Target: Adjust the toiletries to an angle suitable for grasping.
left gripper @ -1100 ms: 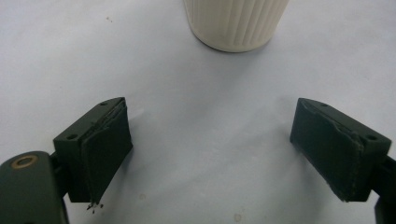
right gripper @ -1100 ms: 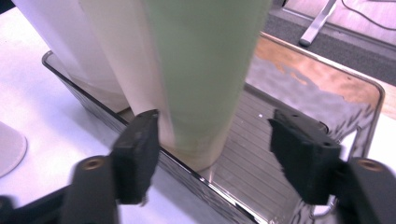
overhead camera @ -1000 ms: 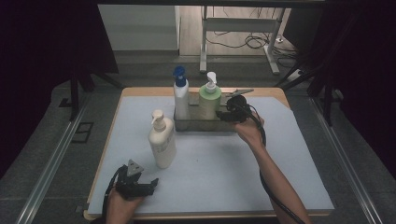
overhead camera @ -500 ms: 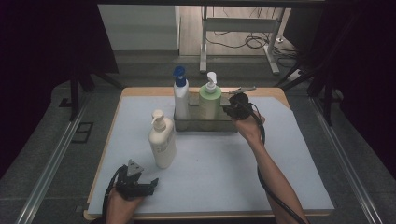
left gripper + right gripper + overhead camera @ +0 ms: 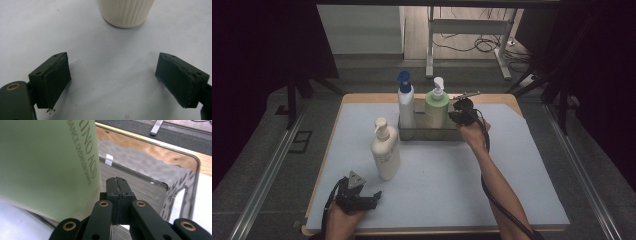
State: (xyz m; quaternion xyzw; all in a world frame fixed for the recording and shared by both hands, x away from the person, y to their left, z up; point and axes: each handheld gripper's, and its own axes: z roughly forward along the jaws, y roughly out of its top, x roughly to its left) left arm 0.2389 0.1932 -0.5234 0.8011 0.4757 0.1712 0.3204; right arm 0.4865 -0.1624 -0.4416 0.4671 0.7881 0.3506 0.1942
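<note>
High view: right gripper [image 5: 460,111] at tray [image 5: 432,134], just right of upright green bottle [image 5: 436,111]; left gripper [image 5: 360,198] parked near cream bottle [image 5: 385,152] | Left gripper view: jaws wide, nothing held, cream bottle's base straight ahead | Right gripper view: jaws just snapped together, empty, green bottle alongside left, nearest this hand.

Wooden table [image 5: 362,98]; white mat [image 5: 452,180]; cream bottle [image 5: 385,151]; clear tray [image 5: 432,134]

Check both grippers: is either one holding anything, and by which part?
Nothing is held. The right gripper has its jaws shut together on nothing beside the green bottle in the tray; the left gripper rests open before the cream bottle.
</note>
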